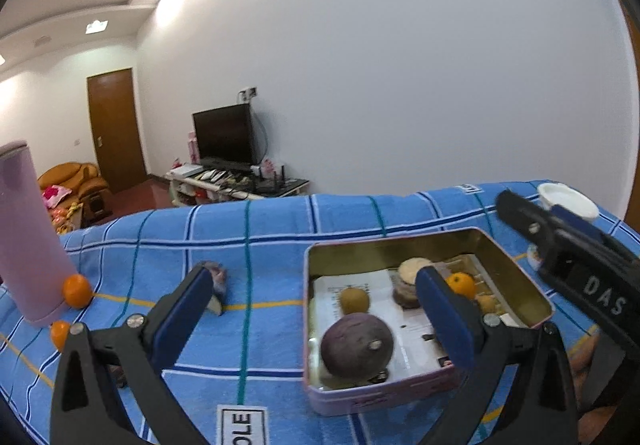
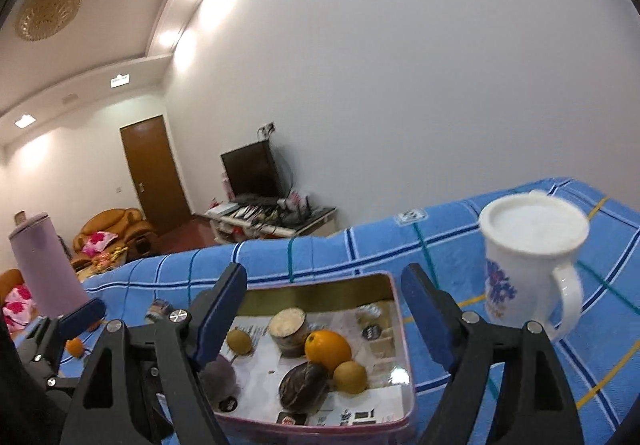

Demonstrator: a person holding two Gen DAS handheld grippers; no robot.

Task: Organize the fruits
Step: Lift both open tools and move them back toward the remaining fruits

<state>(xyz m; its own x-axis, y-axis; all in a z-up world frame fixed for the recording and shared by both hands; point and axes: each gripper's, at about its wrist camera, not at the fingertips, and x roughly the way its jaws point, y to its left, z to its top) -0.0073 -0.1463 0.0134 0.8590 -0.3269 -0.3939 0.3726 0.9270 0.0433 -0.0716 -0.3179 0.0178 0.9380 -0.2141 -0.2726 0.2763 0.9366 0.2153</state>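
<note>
Fruit is mostly gathered already in the pink tin [image 1: 400, 397] on the blue checked cloth [image 1: 260, 245]. Nearest the left gripper [image 1: 316, 309] in its own view, a big purple fruit [image 1: 357, 345] sits at the tin's front, with a small brown fruit [image 1: 354, 300] behind it. Further in is a stack of round cakes [image 1: 412, 277], and beside it an orange [image 1: 461, 284]. The left gripper's jaws stand wide apart with nothing between them: one finger is over the cloth, the other over the tin.

The right gripper [image 2: 326, 317] is also spread, and nothing is pinched between its pads. It hangs above the tin, where the orange [image 2: 328, 350], another brown fruit [image 2: 350, 377] and a dark wrinkled fruit [image 2: 303, 385] lie close together.

My reading is that both grippers have let go and the step in hand is fetching what is left outside. Two small oranges sit well to the left, one [image 1: 77, 290] against the base of a purple tumbler [image 1: 28, 237], another [image 1: 60, 334] just in front of it. The next move calls for the left gripper to swing that way and close gently on one without toppling the tumbler. A small dark object [image 1: 218, 277] lies on the cloth between; I cannot tell what it is. Farther right stands a lidded white mug [image 2: 532, 257].
</note>
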